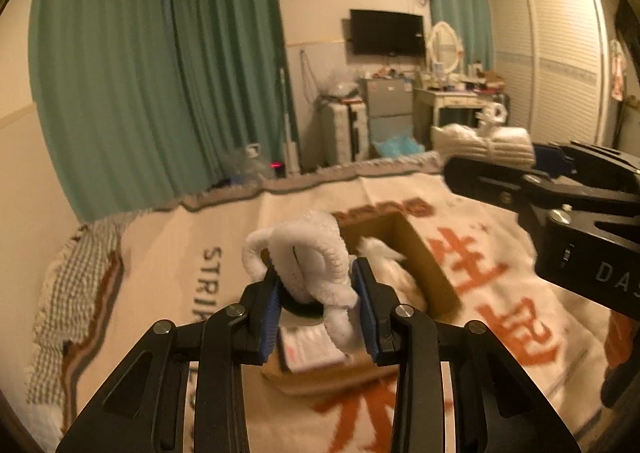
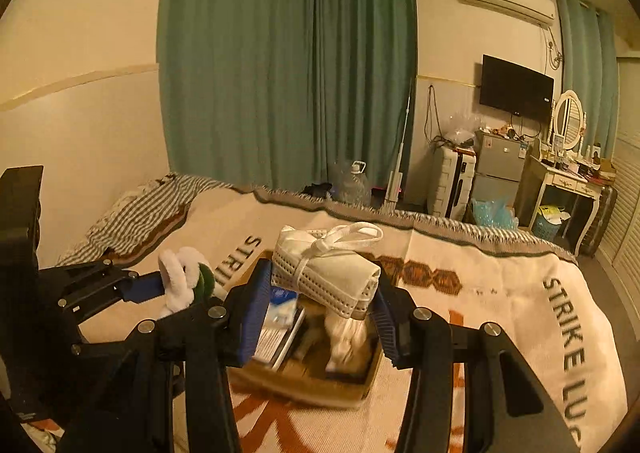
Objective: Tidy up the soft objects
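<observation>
At frame centre, the left claw [image 1: 318, 307] is gripping fluffy white earmuffs [image 1: 304, 253] and the right claw [image 2: 318, 317] is clamping a tied cloth bundle [image 2: 326, 267], both hovering over the cardboard box [image 2: 304, 373] on the bed [image 2: 500, 313], probably for dropping in.

Both views are lit dimly and warmly, with a yellow cast. Straight lines are bent by fisheye distortion, corners are vignetted black, and nearby surfaces are smeared by blur.

white fluffy loops [image 1: 308, 257] and rolled, tied white cloth [image 2: 328, 273], both held above open cardboard box [image 2: 312, 377].
</observation>
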Demonstrator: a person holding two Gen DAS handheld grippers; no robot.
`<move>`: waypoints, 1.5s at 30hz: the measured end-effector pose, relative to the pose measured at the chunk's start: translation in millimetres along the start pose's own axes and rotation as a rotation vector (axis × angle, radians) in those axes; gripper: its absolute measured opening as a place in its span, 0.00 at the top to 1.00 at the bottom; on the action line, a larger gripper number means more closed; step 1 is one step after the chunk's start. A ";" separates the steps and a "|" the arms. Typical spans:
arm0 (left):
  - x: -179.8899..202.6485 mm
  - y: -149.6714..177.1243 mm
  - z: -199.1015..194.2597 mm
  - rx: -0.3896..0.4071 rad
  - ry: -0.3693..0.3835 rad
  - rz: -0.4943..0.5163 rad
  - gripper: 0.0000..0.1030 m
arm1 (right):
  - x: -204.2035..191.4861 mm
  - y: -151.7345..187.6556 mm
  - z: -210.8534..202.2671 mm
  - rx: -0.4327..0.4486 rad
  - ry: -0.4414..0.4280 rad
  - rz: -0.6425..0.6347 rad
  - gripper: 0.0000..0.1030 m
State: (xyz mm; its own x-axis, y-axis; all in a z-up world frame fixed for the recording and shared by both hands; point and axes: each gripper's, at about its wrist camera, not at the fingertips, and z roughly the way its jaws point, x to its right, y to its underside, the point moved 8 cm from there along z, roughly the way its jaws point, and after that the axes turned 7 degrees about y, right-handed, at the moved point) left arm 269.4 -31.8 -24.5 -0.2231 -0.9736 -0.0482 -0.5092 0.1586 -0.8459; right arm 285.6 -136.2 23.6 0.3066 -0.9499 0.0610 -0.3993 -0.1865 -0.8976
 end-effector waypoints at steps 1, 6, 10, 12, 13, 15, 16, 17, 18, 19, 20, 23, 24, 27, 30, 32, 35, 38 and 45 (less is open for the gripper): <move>-3.2 -2.4 4.7 0.004 -0.003 0.000 0.68 | 2.7 -2.7 6.5 -0.001 0.001 0.000 0.54; -14.8 -7.5 42.0 -0.020 -0.003 -0.012 0.68 | 16.7 -10.3 48.8 -0.024 -0.005 0.008 0.54; -11.8 -0.2 75.5 -0.062 0.020 0.004 0.68 | 27.2 -1.5 88.3 -0.075 -0.004 0.018 0.54; -7.8 7.7 92.9 -0.090 0.028 0.018 0.67 | 30.7 7.4 110.1 -0.106 -0.010 0.028 0.53; -5.6 11.1 99.5 -0.103 0.034 0.020 0.67 | 32.2 12.4 119.4 -0.120 -0.014 0.031 0.53; -4.1 19.0 113.4 -0.130 0.054 0.010 0.67 | 36.1 23.5 140.0 -0.160 -0.017 0.037 0.53; -3.5 21.5 118.4 -0.141 0.063 0.003 0.67 | 38.4 29.0 149.8 -0.181 -0.014 0.040 0.53; -2.5 24.1 122.8 -0.151 0.071 -0.006 0.67 | 39.9 34.6 158.8 -0.202 -0.015 0.043 0.53; -2.0 27.2 127.6 -0.163 0.078 -0.016 0.67 | 40.7 39.5 167.6 -0.218 -0.023 0.046 0.53; -1.0 29.9 131.3 -0.171 0.086 -0.023 0.67 | 41.6 43.4 173.5 -0.228 -0.029 0.050 0.53; 0.0 30.9 132.6 -0.174 0.089 -0.025 0.67 | 42.0 47.2 179.2 -0.240 -0.035 0.056 0.53; 2.7 34.1 133.5 -0.166 0.091 -0.030 0.64 | 43.2 51.7 185.1 -0.243 -0.045 0.072 0.49; 1.8 34.3 132.3 -0.159 0.074 -0.035 0.62 | 43.4 52.5 185.2 -0.242 -0.049 0.076 0.44; -1.9 31.9 128.5 -0.152 0.042 -0.048 0.33 | 42.7 50.8 183.3 -0.239 -0.043 0.082 0.36; -0.3 21.2 109.2 -0.100 0.028 -0.035 0.31 | 45.3 43.3 173.7 -0.233 -0.020 0.082 0.33; -1.9 15.8 100.0 -0.093 0.012 -0.029 0.31 | 46.9 36.0 160.9 -0.217 -0.013 0.081 0.33; -5.3 3.3 75.3 -0.069 0.004 -0.032 0.31 | 47.2 23.3 139.0 -0.193 0.003 0.076 0.33; -8.1 -15.7 38.9 -0.014 -0.009 -0.033 0.31 | 47.5 4.0 107.0 -0.152 0.017 0.074 0.33; -6.7 -59.0 -74.6 0.185 -0.024 -0.038 0.17 | 40.1 -51.2 0.0 0.000 0.042 0.070 0.33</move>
State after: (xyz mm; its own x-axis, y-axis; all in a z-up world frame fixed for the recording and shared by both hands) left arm 238.9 -22.4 65.4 -0.1852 -0.9824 -0.0252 -0.3553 0.0908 -0.9303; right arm 318.3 -164.7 72.0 0.2418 -0.9702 0.0161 -0.4184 -0.1192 -0.9004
